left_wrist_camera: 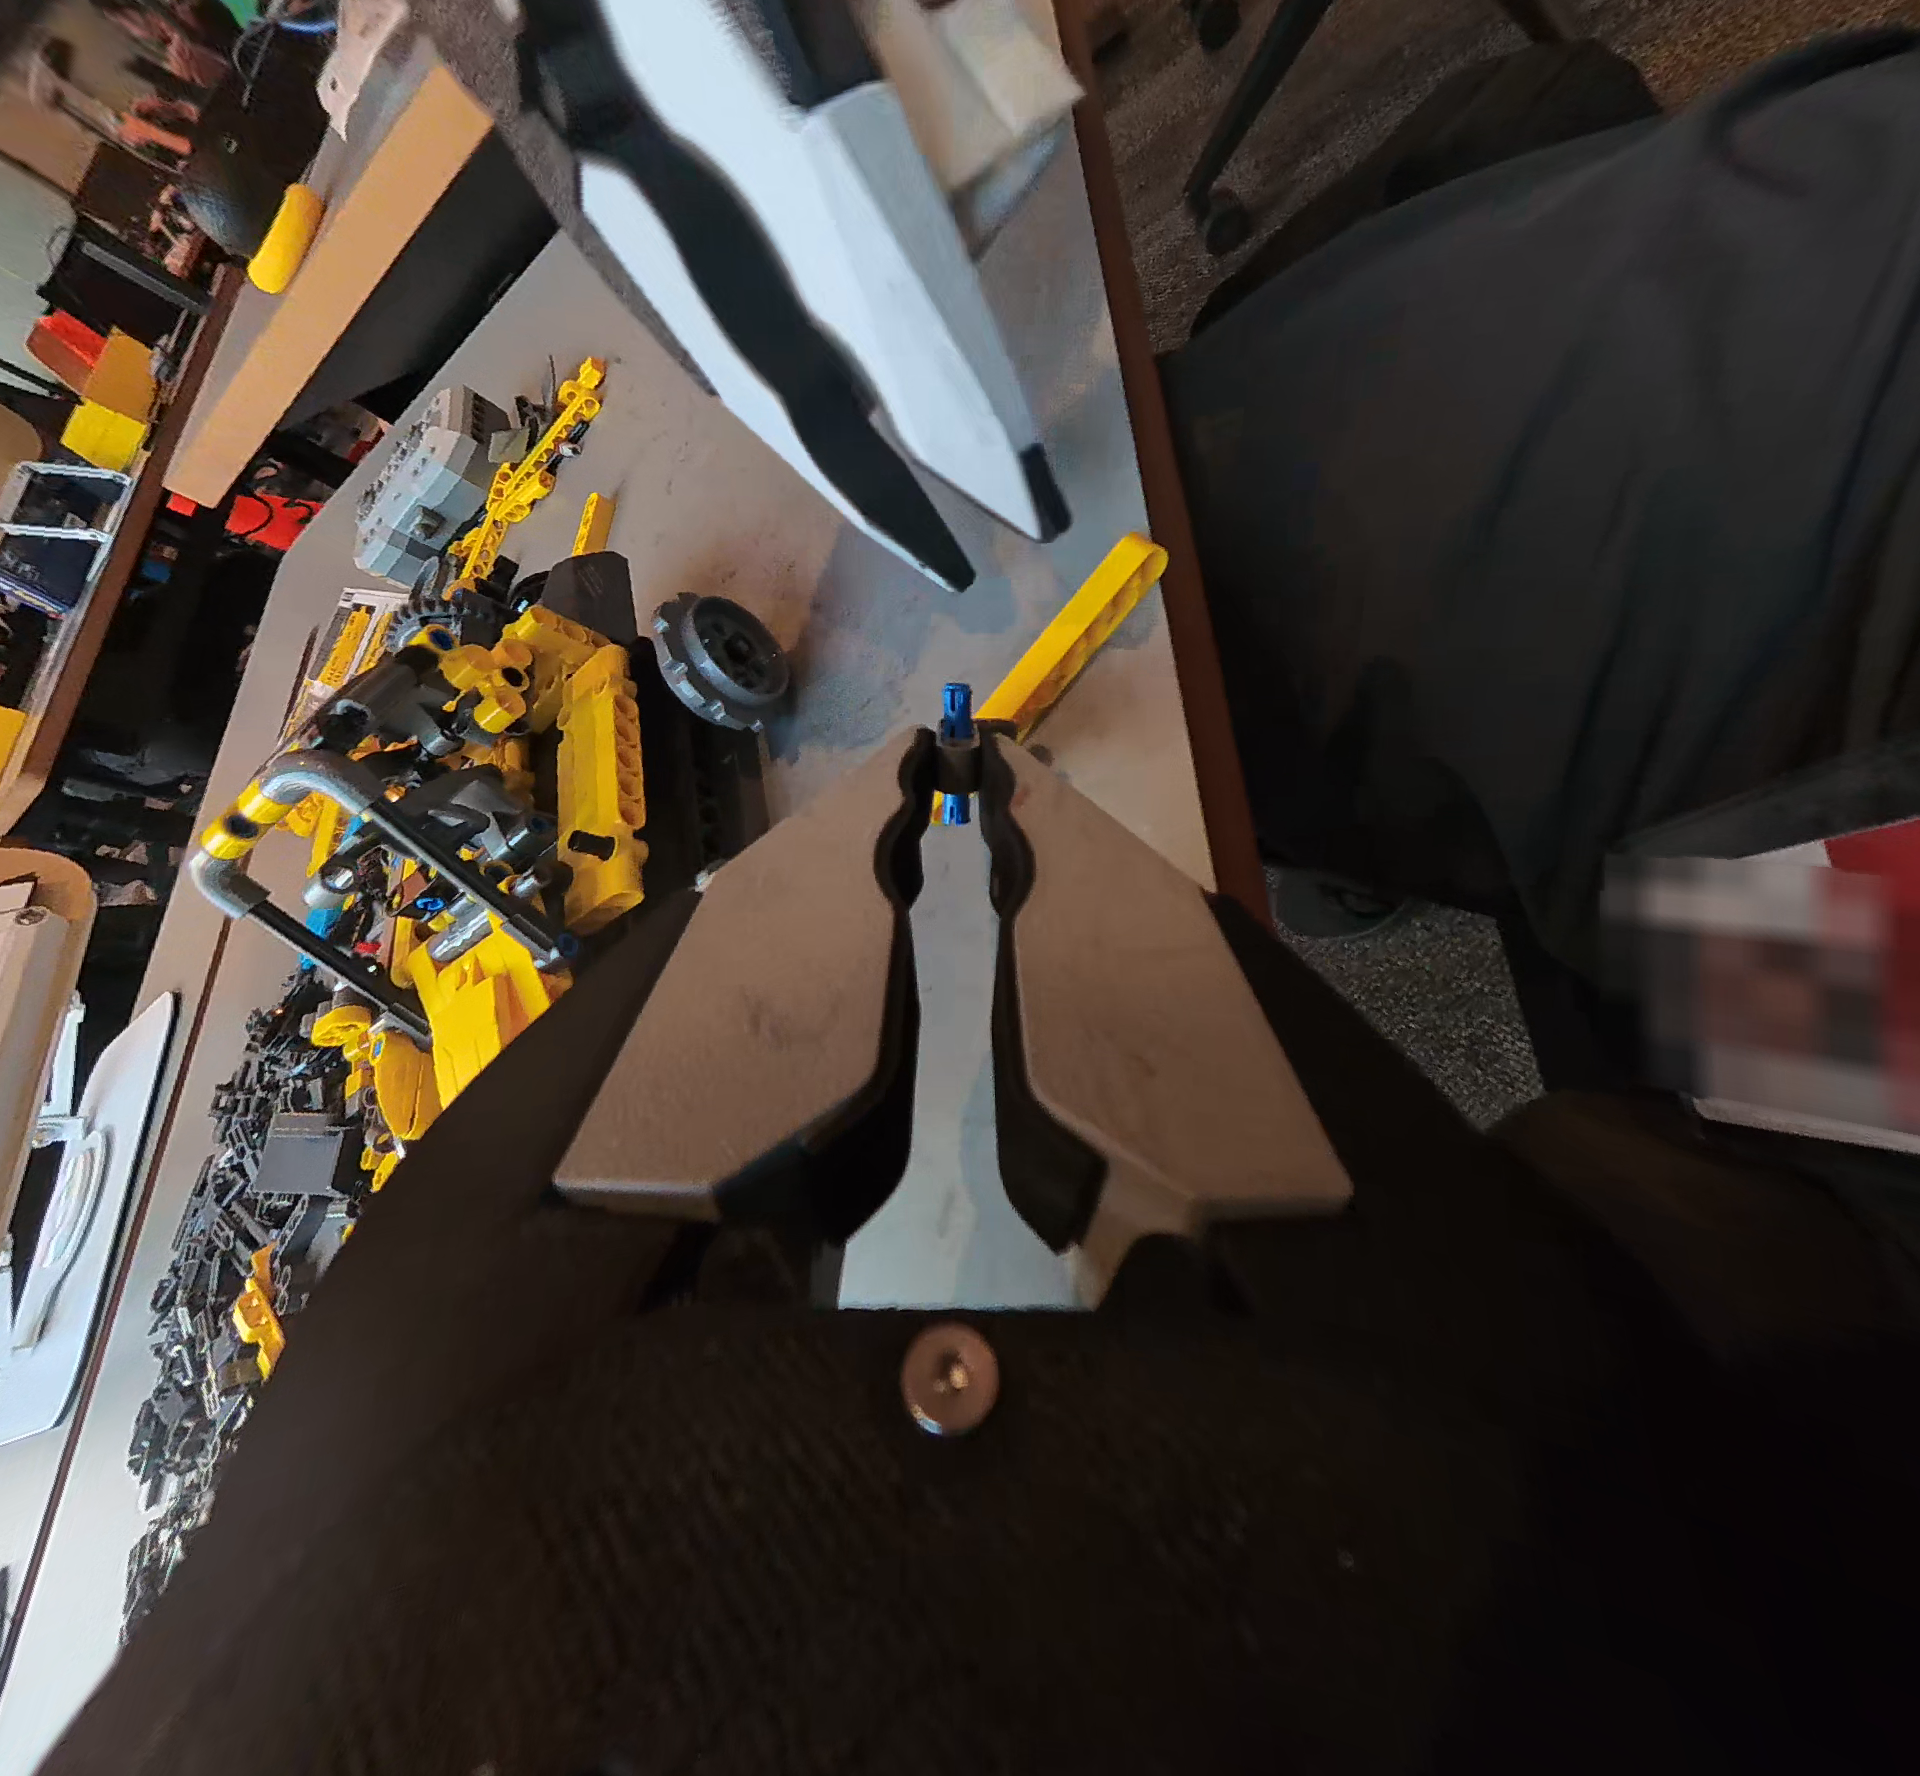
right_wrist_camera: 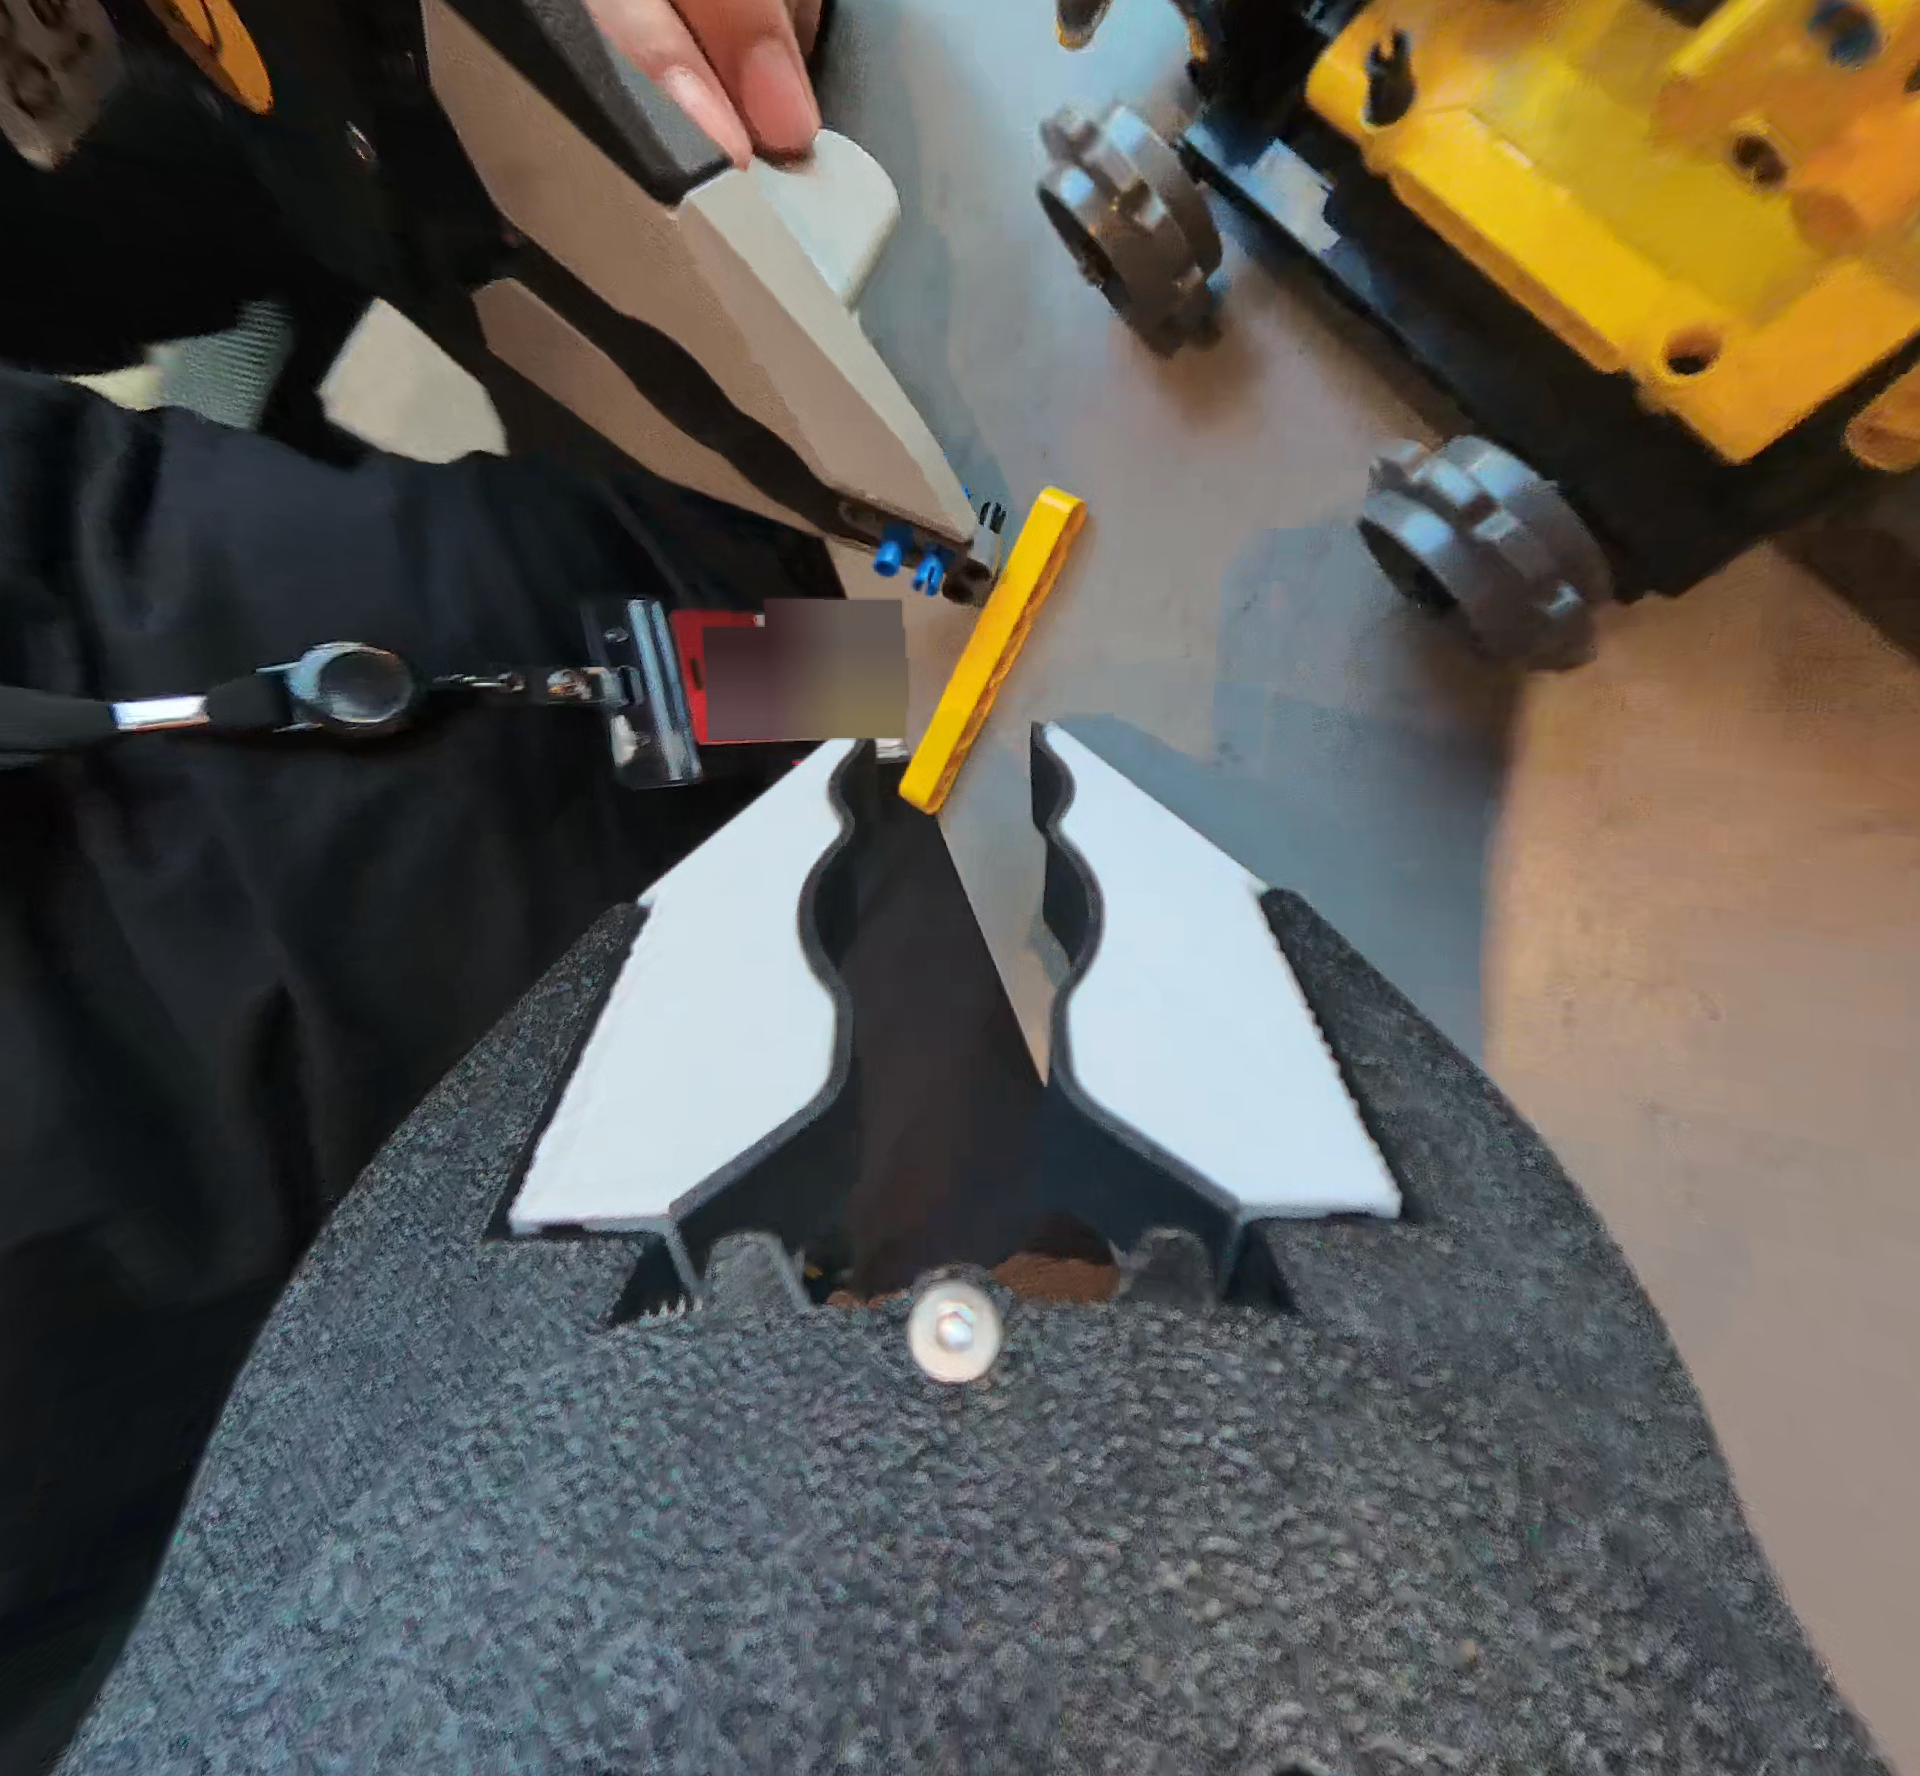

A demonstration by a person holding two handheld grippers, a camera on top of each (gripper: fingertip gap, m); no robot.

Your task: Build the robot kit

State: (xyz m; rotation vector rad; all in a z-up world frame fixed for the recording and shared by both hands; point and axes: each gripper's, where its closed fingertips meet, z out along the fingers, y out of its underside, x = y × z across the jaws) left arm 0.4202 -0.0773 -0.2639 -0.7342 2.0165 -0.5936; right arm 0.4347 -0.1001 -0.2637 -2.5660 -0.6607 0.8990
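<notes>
My left gripper is shut on a small black connector with blue pins, held just above the table. A flat yellow beam lies on the table right behind it, near the table's edge. In the right wrist view the left gripper comes in from the upper left, and its black and blue connector sits close beside the far end of the yellow beam. My right gripper is open and empty, with its fingertips on either side of the beam's near end and above it. It also shows in the left wrist view.
A yellow and black toy vehicle stands on the grey table, with grey sprocket wheels. A pile of small black parts lies beside it. The brown table edge borders a person in dark clothing. A badge clip hangs nearby. The grippers are tip to tip, or close to it.
</notes>
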